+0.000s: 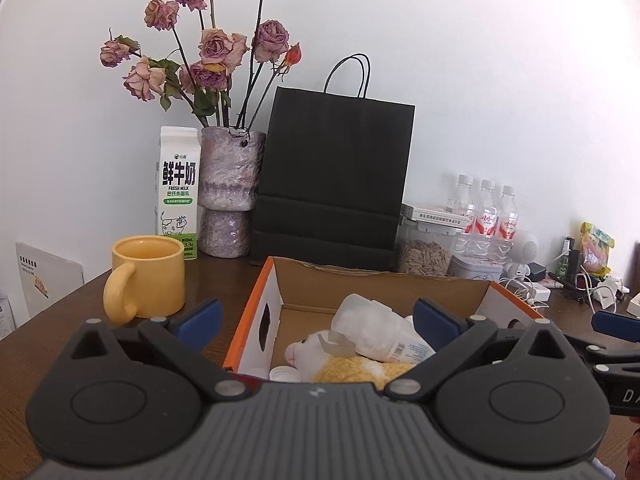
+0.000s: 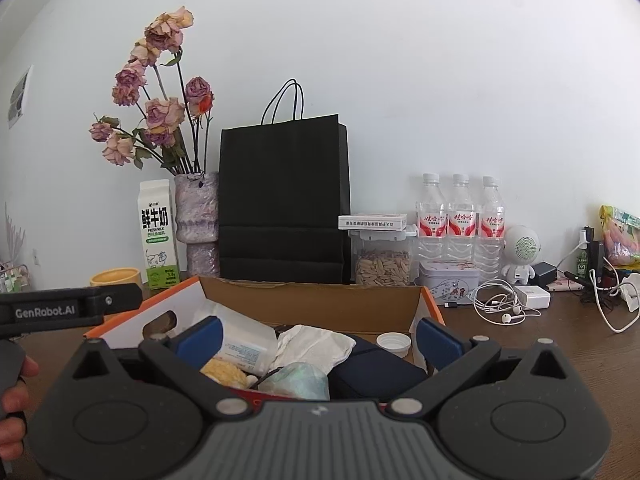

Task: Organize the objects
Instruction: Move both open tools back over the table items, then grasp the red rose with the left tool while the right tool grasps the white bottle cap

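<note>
Closest to us is our left gripper (image 1: 318, 322), with its two blue fingers spread wide and nothing between them. Just past the fingers sits a cardboard box (image 1: 256, 300) with orange edges. It rests on the brown table (image 1: 48, 344). Looking between the open jaws, we see the things lying in the box: a clear plastic bottle (image 1: 370, 326) on its side, a soft yellow and white toy (image 1: 348, 362) under it, and a small white cap (image 1: 285, 373) near the front wall. The bottle lies closer to the right finger than to the left one. None of them touch the fingers.

Our right gripper (image 2: 318, 340) is wide open too and holds nothing. The same box shows between its jaws. Here we see the bottle near the left finger, a crumpled white paper (image 2: 316, 346) in the middle, a dark blue pouch (image 2: 374, 368) beside it, and a white cap (image 2: 394, 343) near the right finger. A pale green bundle (image 2: 298, 380) lies at the front; we cannot tell what it is.

To the left of the box stands a yellow mug (image 1: 146, 278). Behind it are a milk carton (image 1: 177, 194), a vase (image 1: 230, 192) of dried roses, and a black paper bag (image 1: 332, 176). Off to the right are a jar of seeds (image 2: 382, 258), three water bottles (image 2: 460, 220), a tin (image 2: 448, 282) and white earphones (image 2: 500, 300).
</note>
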`<state>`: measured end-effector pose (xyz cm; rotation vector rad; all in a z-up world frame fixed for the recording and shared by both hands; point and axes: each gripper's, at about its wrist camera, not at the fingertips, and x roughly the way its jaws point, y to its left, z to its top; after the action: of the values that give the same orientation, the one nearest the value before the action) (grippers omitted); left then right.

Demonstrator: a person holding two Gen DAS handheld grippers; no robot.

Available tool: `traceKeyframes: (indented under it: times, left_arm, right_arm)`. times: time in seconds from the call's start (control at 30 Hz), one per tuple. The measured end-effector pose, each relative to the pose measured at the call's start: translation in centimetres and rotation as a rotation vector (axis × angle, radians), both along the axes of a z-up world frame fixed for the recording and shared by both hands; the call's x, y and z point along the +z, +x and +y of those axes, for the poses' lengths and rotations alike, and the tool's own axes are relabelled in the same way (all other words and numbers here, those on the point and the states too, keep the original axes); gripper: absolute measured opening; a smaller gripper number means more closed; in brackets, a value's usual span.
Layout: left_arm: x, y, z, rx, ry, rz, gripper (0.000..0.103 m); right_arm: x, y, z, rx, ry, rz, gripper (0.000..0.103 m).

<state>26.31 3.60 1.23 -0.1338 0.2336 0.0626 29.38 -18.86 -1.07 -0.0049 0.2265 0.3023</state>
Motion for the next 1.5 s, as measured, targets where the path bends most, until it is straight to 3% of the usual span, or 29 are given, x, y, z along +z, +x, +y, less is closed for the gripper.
traceKeyframes:
  times: [0.53, 0.83, 1.2, 1.27, 1.43, 1.5]
  left_arm:
    - [-1.4, -2.6, -0.7, -0.132, 0.032, 0.115, 0.103]
    - [-2.1, -3.1, -1.5, -0.184, 0.056, 0.166, 0.103]
    - [-3.1, -2.7, -2.1, -0.216, 0.075, 0.249, 0.103]
    - [-3.1, -2.7, -2.1, -0.217, 0.073, 0.253, 0.103]
    - [-3.5, -2.1, -2.0, -0.206, 0.081, 0.292, 0.103]
    - [-3.8, -1.7, -2.0, -0.209, 0.082, 0.314, 0.103]
  right_arm:
    - [-2.5, -4.5, -1.5, -0.096, -0.032, 0.105, 0.103]
    - [-3.9, -5.8, -1.9, -0.106, -0.081, 0.268, 0.103]
    - [-4.2, -6.6, -3.7, -0.129, -0.074, 0.345, 0.102]
    - [-4.2, -6.3, -3.1, -0.109, -0.073, 0.342, 0.097]
    - [-4.3, -4.5, -1.8, -0.110, -0.074, 0.337, 0.069]
    - [-4.4, -3.7, -1.7, -0.111, -0.053, 0.341, 0.065]
